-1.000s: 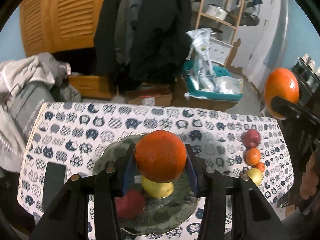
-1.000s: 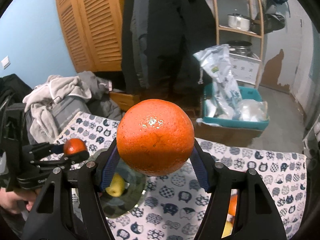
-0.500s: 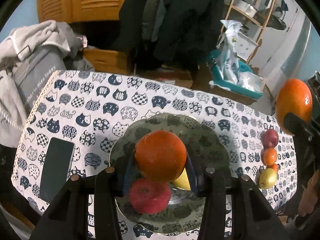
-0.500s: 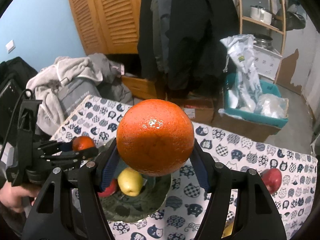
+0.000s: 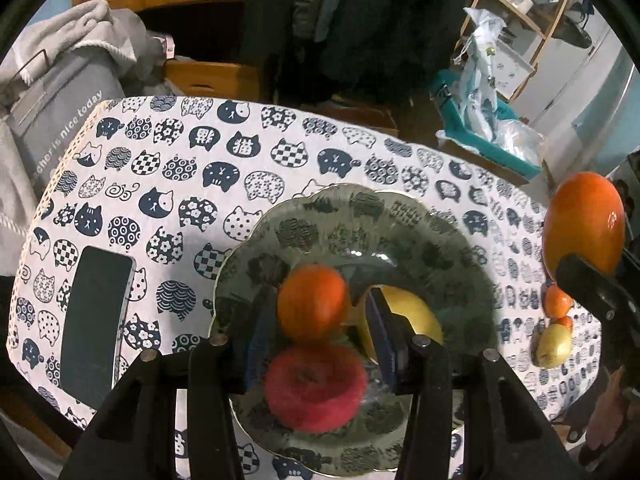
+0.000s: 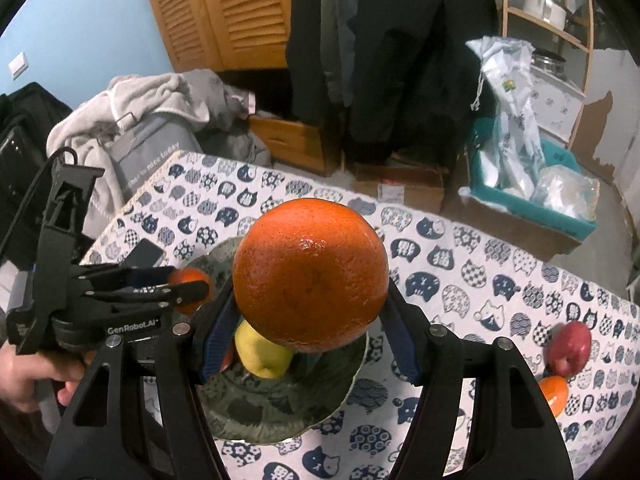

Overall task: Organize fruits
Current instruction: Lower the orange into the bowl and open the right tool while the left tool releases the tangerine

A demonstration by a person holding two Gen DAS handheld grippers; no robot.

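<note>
1. So, far left on the cat-print tablecloth (image 5: pixel 240 160) lies a dark phone (image 5: pixel 98 320), not part of the job.
2. Next comes the glass plate (image 5: pixel 400 216), which already holds 2 fruits: a red apple (image 5: pixel 316 386) and a yellow fruit (image 5: pixel 408 316).
3. The left gripper (image 5: pixel 320 320) hangs right over the plate with its jaws narrow. A small orange (image 5: pixel 312 302) sits between the pads near the tips. It is blurred, so contact on both sides is hard to confirm, but it reads as gripped.
4. The right gripper (image 6: pixel 308 340) is beside the plate on the right, jaws set mid-wide and clamped on a big orange (image 6: pixel 310 276), held above the plate's edge.
5. Far right on the cloth, 4 loose fruits wait in a row: a dark red apple (image 6: pixel 568 348), a mandarin (image 5: pixel 558 300), a second tiny orange one just showing below it, and a yellow pear-like fruit (image 5: pixel 554 344).
6. Progress looks like roughly a quarter to a third: 2 fruits plated, 2 in the air and about to be set down, 4 untouched.
7. Likely next is releasing the small orange into the free part of the plate, then the big one.
</note>
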